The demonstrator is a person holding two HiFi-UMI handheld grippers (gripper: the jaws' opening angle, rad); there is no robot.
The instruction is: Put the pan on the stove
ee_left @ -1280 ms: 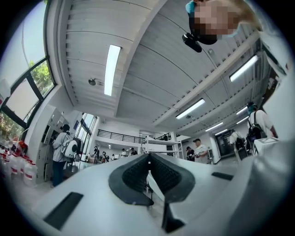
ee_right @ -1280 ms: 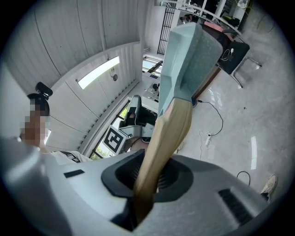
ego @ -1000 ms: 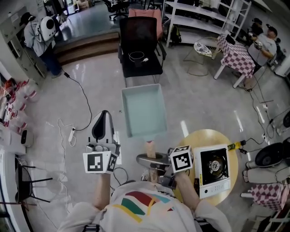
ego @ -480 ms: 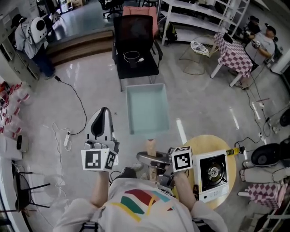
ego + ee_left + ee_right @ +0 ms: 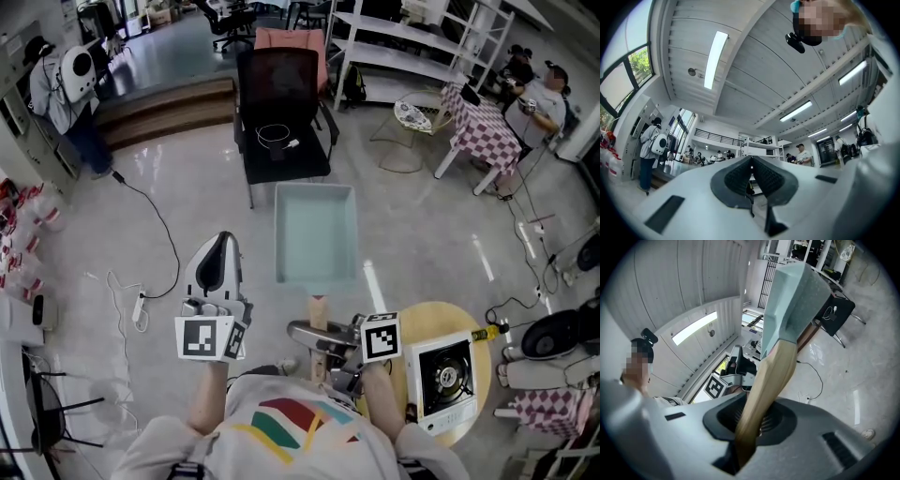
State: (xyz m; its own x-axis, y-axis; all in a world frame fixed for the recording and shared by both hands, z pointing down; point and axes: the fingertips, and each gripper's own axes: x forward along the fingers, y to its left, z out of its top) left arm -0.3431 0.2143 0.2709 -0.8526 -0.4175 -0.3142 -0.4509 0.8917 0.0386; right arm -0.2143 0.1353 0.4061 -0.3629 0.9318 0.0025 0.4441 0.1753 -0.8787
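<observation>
The pan [image 5: 315,232] is a pale teal rectangular one with a wooden handle [image 5: 319,314], held out level in front of me above the floor. My right gripper [image 5: 321,337] is shut on that handle, and in the right gripper view the handle [image 5: 771,376] runs up from between the pads to the pan body [image 5: 794,296]. The stove [image 5: 444,372], a white single-burner one, sits on a round yellow table [image 5: 422,321] at the lower right, to the right of the pan. My left gripper [image 5: 217,246] points forward at the left, shut and empty [image 5: 751,161].
A black office chair [image 5: 281,103] with a cable on its seat stands beyond the pan. A power strip and cables [image 5: 141,300] lie on the floor at left. Checkered tables [image 5: 478,127] with seated people and white shelving [image 5: 412,47] fill the far right.
The pan stays in my right gripper and sits slightly further right and lower in the view. The left gripper has dropped a little. The stove has slid toward the lower right corner.
</observation>
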